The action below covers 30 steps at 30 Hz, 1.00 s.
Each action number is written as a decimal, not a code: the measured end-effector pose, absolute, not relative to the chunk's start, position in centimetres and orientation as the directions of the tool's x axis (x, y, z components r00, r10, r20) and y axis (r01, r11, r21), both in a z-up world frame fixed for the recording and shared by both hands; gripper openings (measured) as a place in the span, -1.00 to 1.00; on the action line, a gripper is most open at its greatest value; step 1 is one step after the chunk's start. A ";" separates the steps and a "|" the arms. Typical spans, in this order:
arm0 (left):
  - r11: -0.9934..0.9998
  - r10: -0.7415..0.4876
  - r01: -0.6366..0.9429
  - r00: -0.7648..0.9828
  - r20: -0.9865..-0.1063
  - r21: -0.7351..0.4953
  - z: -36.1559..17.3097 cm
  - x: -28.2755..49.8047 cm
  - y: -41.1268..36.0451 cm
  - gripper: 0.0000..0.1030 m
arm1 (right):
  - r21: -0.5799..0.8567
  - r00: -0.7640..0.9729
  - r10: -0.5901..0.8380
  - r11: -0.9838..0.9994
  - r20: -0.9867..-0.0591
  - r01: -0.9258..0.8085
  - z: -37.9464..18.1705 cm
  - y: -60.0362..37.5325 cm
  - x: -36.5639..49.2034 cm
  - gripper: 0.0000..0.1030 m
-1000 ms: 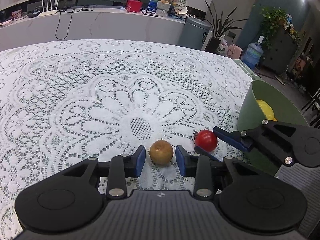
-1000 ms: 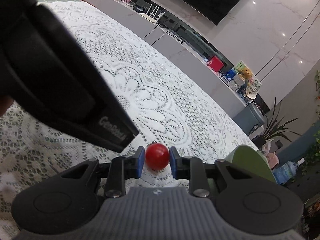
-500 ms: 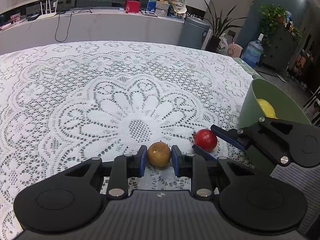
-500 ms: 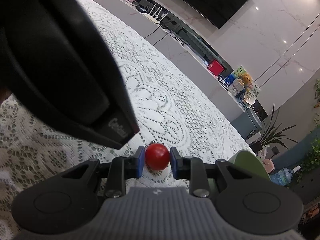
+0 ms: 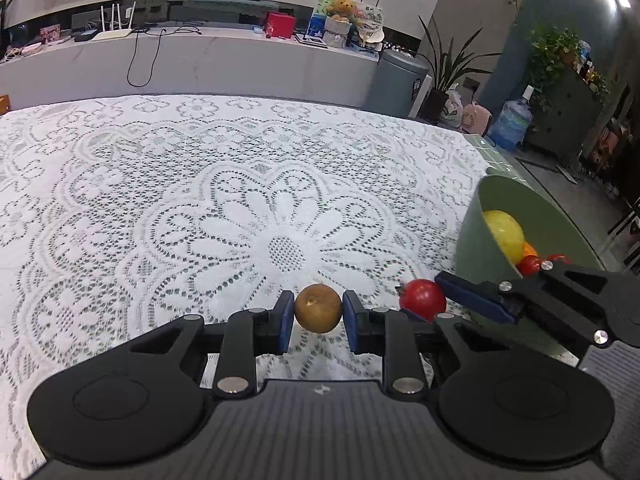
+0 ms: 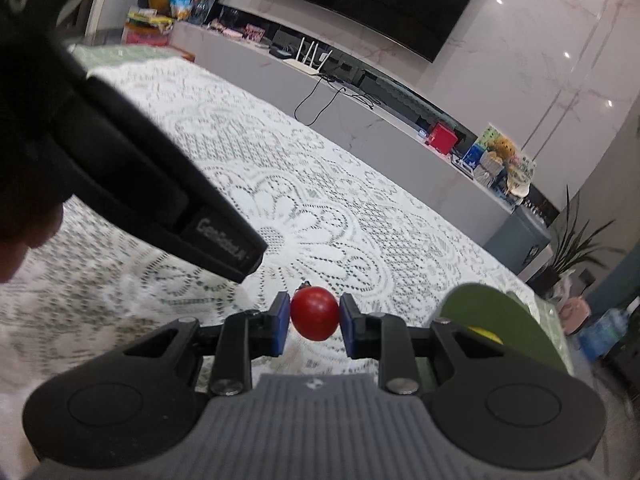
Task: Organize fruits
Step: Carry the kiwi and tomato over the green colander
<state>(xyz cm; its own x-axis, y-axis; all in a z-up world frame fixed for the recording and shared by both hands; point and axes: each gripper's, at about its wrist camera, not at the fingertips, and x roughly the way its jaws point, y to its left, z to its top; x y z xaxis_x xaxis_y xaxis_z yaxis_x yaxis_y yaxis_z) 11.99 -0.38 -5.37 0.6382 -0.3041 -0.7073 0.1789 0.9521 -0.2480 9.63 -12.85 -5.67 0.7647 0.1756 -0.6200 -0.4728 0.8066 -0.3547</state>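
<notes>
We had the left gripper (image 5: 318, 316) clamped on the brown fruit (image 5: 318, 308), blue pads touching both flanks at about its widest line. Right gripper (image 6: 314, 323) was clamped the same way on the red fruit (image 6: 314, 313); in the left view it showed just right of the brown one (image 5: 422, 299), the two apart. We couldn't tell for sure whether either fruit had cleared the lace tablecloth (image 5: 200, 208) or sat on it. Our read: both small, light and round; the brown one looked firm and matte, the red one glossy, probably slippery and thin-skinned, so a gentle squeeze across the middle, not near the stem. The green bowl (image 5: 476, 240) stood near right, just beyond the right gripper, already holding a yellow fruit (image 5: 503, 232) plus orange and red bits. Its near wall was the edge to clear, so we judged lift first, then cross. The two grippers sat close together, so one at a time. Far and left, the cloth was open up to the table edge.
</notes>
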 end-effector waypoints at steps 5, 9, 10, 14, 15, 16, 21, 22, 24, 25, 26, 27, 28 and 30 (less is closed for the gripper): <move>0.949 -0.315 0.196 0.644 -0.697 -0.248 -4.2 10.7 -1.0 -0.44 | -0.300 0.767 0.194 0.840 -0.612 -0.452 -4.3 -14.4 8.0 -0.56; 0.947 -0.321 0.218 0.653 -0.686 -0.236 -3.0 9.6 -1.9 -0.44 | -0.241 0.764 0.212 0.868 -0.609 -0.434 -3.4 -15.7 6.7 -0.56; 0.946 -0.323 0.224 0.654 -0.684 -0.232 -2.8 9.3 -2.2 -0.44 | -0.221 0.763 0.218 0.877 -0.608 -0.427 -3.1 -16.0 6.3 -0.56; 0.945 -0.327 0.253 0.658 -0.679 -0.210 -1.8 8.5 -3.4 -0.44 | -0.149 0.764 0.237 0.905 -0.600 -0.398 -2.2 -17.5 5.9 -0.55; 0.943 -0.329 0.261 0.659 -0.676 -0.206 -1.6 8.2 -3.8 -0.44 | -0.130 0.764 0.241 0.912 -0.598 -0.389 -2.1 -17.9 5.7 -0.56; 0.942 -0.332 0.268 0.661 -0.673 -0.201 -1.4 8.0 -4.0 -0.44 | -0.108 0.764 0.246 0.918 -0.597 -0.380 -1.9 -18.3 5.5 -0.55; 0.937 -0.340 0.298 0.666 -0.664 -0.181 -0.6 7.1 -5.3 -0.44 | -0.023 0.770 0.259 0.942 -0.583 -0.334 -0.9 -20.7 4.5 -0.55; 0.936 -0.342 0.302 0.665 -0.664 -0.179 -0.5 7.0 -5.5 -0.44 | -0.014 0.772 0.259 0.945 -0.580 -0.328 -0.7 -21.1 4.6 -0.55; 0.934 -0.346 0.312 0.664 -0.662 -0.175 -0.4 6.8 -6.0 -0.44 | -0.004 0.779 0.255 0.950 -0.573 -0.313 -0.4 -21.7 4.3 -0.55; 0.933 -0.347 0.316 0.666 -0.660 -0.172 -0.3 6.7 -6.3 -0.44 | -0.006 0.785 0.247 0.953 -0.568 -0.304 -0.2 -22.0 4.1 -0.55; 0.932 -0.348 0.321 0.667 -0.659 -0.169 -0.2 6.6 -6.5 -0.44 | -0.006 0.790 0.240 0.956 -0.564 -0.294 -0.1 -22.3 4.0 -0.55; 0.930 -0.351 0.328 0.667 -0.658 -0.164 -0.1 6.6 -6.8 -0.44 | 0.000 0.795 0.235 0.959 -0.559 -0.283 0.0 -22.6 4.1 -0.55; 0.929 -0.353 0.334 0.667 -0.656 -0.160 0.0 6.5 -7.0 -0.44 | 0.009 0.798 0.232 0.962 -0.556 -0.274 0.1 -23.0 4.2 -0.55; 0.926 -0.357 0.344 0.669 -0.652 -0.154 0.2 6.5 -7.5 -0.44 | 0.025 0.806 0.224 0.967 -0.548 -0.252 0.3 -23.8 4.1 -0.55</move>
<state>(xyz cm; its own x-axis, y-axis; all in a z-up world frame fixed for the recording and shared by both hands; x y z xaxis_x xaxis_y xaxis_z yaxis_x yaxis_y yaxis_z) 6.50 -7.52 0.18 0.6690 -0.3566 -0.6521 0.3437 0.9264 -0.1540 4.14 -23.82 0.27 0.8058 0.2237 -0.5484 -0.2517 0.9675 0.0249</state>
